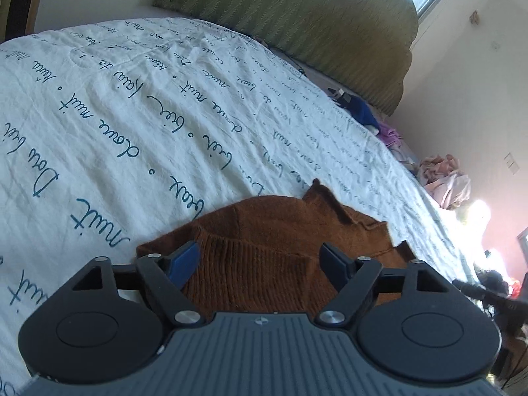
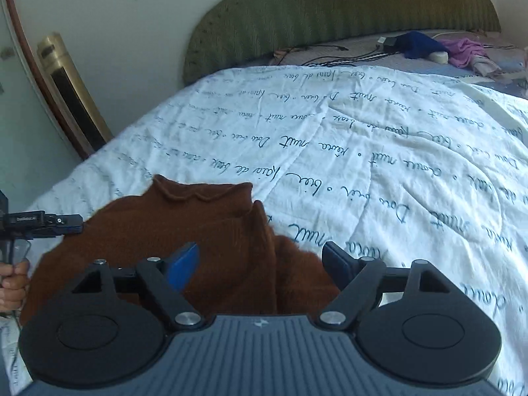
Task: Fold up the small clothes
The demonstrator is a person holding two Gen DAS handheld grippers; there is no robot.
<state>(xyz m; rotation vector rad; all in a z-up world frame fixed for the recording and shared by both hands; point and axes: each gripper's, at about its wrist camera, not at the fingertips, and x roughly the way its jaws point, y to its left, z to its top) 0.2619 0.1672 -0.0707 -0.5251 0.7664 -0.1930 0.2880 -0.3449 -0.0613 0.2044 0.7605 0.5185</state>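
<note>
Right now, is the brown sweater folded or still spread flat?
Partly folded. The brown sweater has a layer doubled over its body, with a fold edge down the middle in the right wrist view; both grippers stand open above it.

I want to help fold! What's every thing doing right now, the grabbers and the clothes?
Left gripper: open, holding nothing, over the sweater.
Right gripper: open, holding nothing, over the sweater.
Sweater: brown, partly folded, lying on the quilt.
Quilt: spread out, a bit wrinkled.
Blue cloth: bunched up by the headboard.
Purple cloth: crumpled.

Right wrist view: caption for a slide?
Open right gripper above a brown sweater on a white script-printed quilt, green headboard behind.
</note>
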